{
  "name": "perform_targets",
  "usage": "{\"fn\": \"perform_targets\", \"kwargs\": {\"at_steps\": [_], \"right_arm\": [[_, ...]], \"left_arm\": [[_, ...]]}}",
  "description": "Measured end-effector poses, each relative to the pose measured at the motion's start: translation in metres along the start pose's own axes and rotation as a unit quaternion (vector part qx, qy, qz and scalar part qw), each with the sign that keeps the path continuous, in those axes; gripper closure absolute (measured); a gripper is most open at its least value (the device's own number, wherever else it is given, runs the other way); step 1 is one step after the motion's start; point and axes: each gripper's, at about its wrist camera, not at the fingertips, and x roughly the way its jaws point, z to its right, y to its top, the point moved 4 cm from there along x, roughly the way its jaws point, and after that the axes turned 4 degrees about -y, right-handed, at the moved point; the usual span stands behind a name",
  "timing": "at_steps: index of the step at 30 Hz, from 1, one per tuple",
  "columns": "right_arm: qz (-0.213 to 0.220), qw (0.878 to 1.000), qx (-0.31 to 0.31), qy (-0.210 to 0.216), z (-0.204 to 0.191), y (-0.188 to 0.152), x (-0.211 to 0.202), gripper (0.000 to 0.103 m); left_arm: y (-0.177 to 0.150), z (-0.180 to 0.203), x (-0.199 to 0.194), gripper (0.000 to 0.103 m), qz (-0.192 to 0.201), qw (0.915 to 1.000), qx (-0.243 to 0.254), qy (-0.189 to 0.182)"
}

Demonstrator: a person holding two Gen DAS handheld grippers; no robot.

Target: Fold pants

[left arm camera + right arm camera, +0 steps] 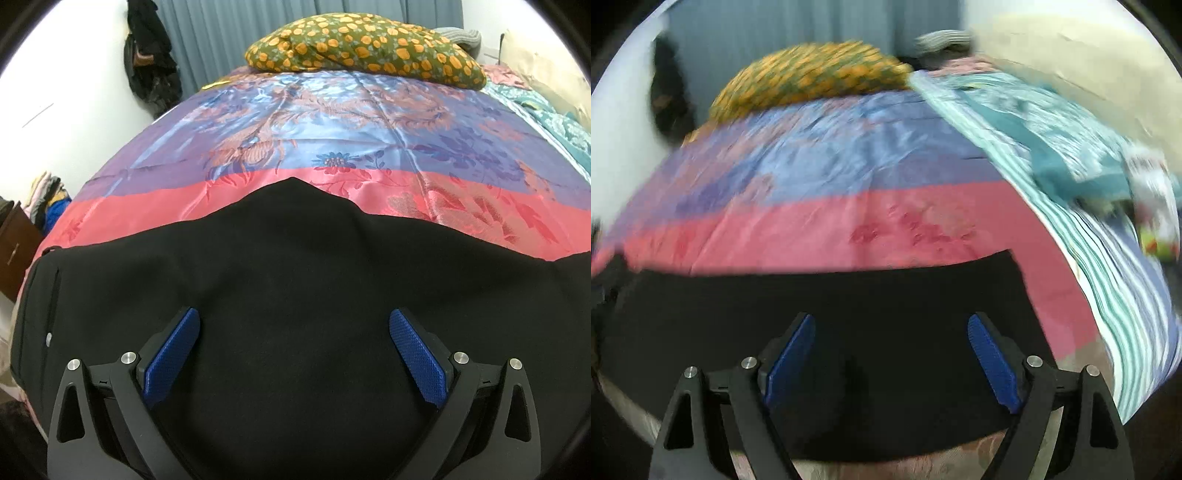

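The black pants (295, 280) are seen stretched sideways beneath the 2 wide-open, empty grippers, left gripper (294, 321) and right gripper (891, 325).

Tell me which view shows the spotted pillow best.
The left wrist view: the spotted pillow is sharp, its orange dots distinct. The right wrist view shows the same pillow smeared by motion blur.
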Motion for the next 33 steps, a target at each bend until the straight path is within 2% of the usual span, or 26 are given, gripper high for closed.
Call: {"fn": "perform_targets", "kwargs": {"at_steps": [2,3,4,7,8,11,13,15,16,17,18,19,21,25,33], "right_arm": [[-0.086,0.996,-0.030,-0.013,-0.007,-0.017,0.028,0.011],[-0.114,0.993,-0.023,-0.001,-0.006,-0.025,0.040,0.008],[-0.097,0.995,-0.010,0.003,-0.002,-0.022,0.038,0.003],[-0.097,0.995,0.002,-0.002,0.002,-0.023,0.040,0.000],[-0.095,0.995,-0.002,-0.004,0.001,-0.023,0.039,0.000],[-0.093,0.996,-0.007,-0.007,-0.001,-0.023,0.040,0.000],[-0.091,0.996,-0.005,-0.007,-0.001,-0.028,0.037,0.000],[-0.088,0.996,-0.007,-0.012,0.003,-0.038,0.034,0.000],[-0.087,0.996,-0.008,-0.013,0.004,-0.039,0.035,0.000],[-0.085,0.996,-0.009,-0.013,0.003,-0.039,0.035,0.000],[-0.084,0.996,-0.009,-0.014,0.002,-0.040,0.034,0.000],[-0.082,0.997,-0.010,-0.013,0.002,-0.040,0.034,0.000],[-0.077,0.997,-0.010,-0.013,0.002,-0.041,0.033,0.000],[-0.070,0.997,-0.010,-0.015,0.002,-0.042,0.032,0.000],[-0.070,0.997,-0.006,-0.019,0.002,-0.041,0.033,0.000]], "left_arm": [[0.001,0.000,0.001,0.001,-0.005,1.0000,-0.001,0.000],[0.002,-0.001,0.001,0.001,-0.009,1.0000,-0.003,-0.001],[0.003,-0.002,0.000,0.001,-0.013,0.9999,-0.004,-0.002],[0.011,-0.001,-0.006,0.002,-0.046,0.9989,-0.009,0.007],[0.013,0.004,-0.016,0.002,-0.043,0.9989,-0.016,0.010],[0.015,0.037,-0.049,0.002,0.003,0.9990,-0.012,-0.044],[0.010,0.068,-0.061,0.002,0.011,0.9970,0.024,-0.073],[-0.004,0.102,-0.062,0.001,0.001,0.9925,0.078,-0.094],[-0.014,0.116,-0.056,0.001,-0.015,0.9897,0.107,-0.094],[-0.031,0.130,-0.042,0.001,-0.048,0.9852,0.144,-0.081],[-0.040,0.131,-0.036,0.001,-0.047,0.9855,0.147,-0.072],[-0.042,0.127,-0.038,0.001,-0.031,0.9884,0.125,-0.080],[-0.043,0.119,-0.035,0.001,-0.043,0.9898,0.097,-0.095],[-0.042,0.117,-0.032,0.001,-0.058,0.9877,0.105,-0.101],[-0.045,0.123,-0.033,0.001,-0.046,0.9883,0.107,-0.098]]}}
